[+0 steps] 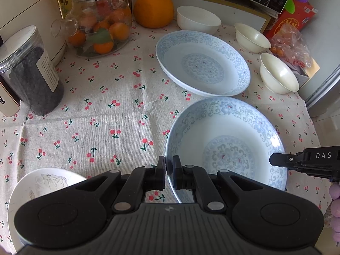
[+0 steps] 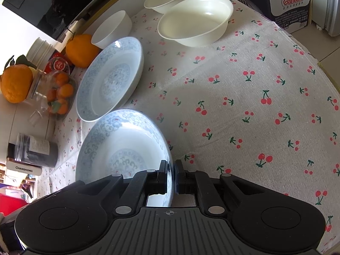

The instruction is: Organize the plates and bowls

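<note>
The tablecloth (image 1: 102,106) is free at the middle; the dark jar (image 1: 31,70) and glass teapot (image 1: 99,27) block the left.

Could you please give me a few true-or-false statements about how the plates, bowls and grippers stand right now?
1. Both grippers clamp the rim of the near plate. True: the left gripper and the right gripper grip opposite sides.
2. The far plate is stacked on the near one. False: they lie side by side.
3. Three plain white bowls stand beyond the plates. True.
4. The glass jar is empty. False: it holds small oranges.
</note>
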